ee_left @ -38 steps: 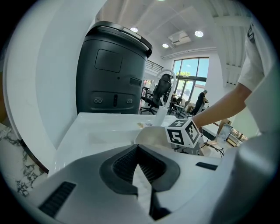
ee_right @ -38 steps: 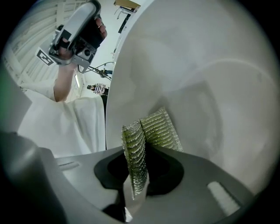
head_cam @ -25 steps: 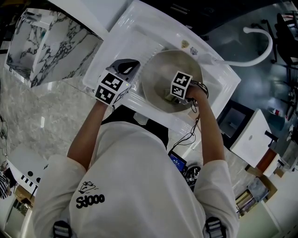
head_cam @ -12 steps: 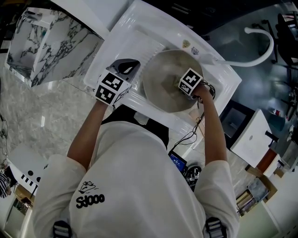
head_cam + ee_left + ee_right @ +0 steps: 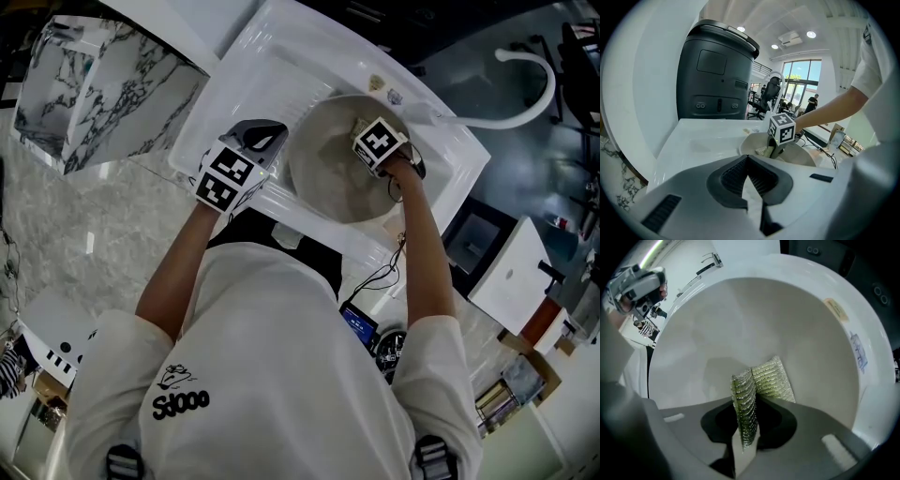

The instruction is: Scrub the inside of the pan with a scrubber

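Note:
A round pale pan [image 5: 328, 178] sits in the white sink [image 5: 246, 67]. My right gripper [image 5: 367, 131] is inside the pan by its far right wall, shut on a folded silver-green mesh scrubber [image 5: 761, 378]. The scrubber's free end presses on the pan's inner surface [image 5: 740, 324], ahead of the right gripper [image 5: 746, 420]. My left gripper [image 5: 264, 139] rests at the pan's left edge. In the left gripper view its jaws [image 5: 751, 180] are closed on a thin white strip, apparently the pan's handle. The pan [image 5: 806, 157] and the right gripper's marker cube [image 5: 782, 128] show beyond.
A white curved faucet hose [image 5: 527, 89] arcs at the sink's far right. A marble-patterned counter [image 5: 103, 94] lies to the left. A large dark bin-like appliance [image 5: 717, 70] stands behind the sink. Two stickers [image 5: 836, 310] sit on the sink wall by the pan.
My right gripper has slid with the scrubber from the pan's near right part up to its far right wall. The left gripper has stayed put.

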The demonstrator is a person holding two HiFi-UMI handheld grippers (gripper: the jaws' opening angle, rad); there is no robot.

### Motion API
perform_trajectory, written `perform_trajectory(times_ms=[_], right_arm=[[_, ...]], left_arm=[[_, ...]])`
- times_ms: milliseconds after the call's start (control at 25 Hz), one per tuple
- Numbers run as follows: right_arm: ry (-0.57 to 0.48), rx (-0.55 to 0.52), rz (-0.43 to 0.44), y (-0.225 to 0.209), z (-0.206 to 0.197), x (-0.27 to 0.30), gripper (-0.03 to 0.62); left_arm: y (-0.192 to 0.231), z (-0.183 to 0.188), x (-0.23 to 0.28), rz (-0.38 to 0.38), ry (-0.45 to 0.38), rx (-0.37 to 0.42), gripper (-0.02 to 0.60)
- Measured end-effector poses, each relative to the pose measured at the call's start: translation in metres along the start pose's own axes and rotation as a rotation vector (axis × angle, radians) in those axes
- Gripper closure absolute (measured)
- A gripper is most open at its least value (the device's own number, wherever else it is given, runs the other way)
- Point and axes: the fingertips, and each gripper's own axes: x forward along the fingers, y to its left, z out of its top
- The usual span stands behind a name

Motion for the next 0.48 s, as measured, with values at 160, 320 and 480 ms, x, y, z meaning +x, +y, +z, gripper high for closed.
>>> perform_trajectory(times_ms=[160,320,480], right_arm=[[-0.077,0.057,0.039,0.009,0.032,-0.002,0.519],[-0.102,0.065,0.102,0.025,0.045,-0.002,0.517],[-0.131,0.074,0.188,0.046,0.053,-0.001,0.517]], left_arm=[[0.0,0.002,-0.002,0.003,-0.005,-0.001,0.577],[0.003,0.006,-0.004,0.012,-0.016,-0.005,0.577],[0.003,0.007,-0.003,0.012,-0.021,-0.007,0.577]])
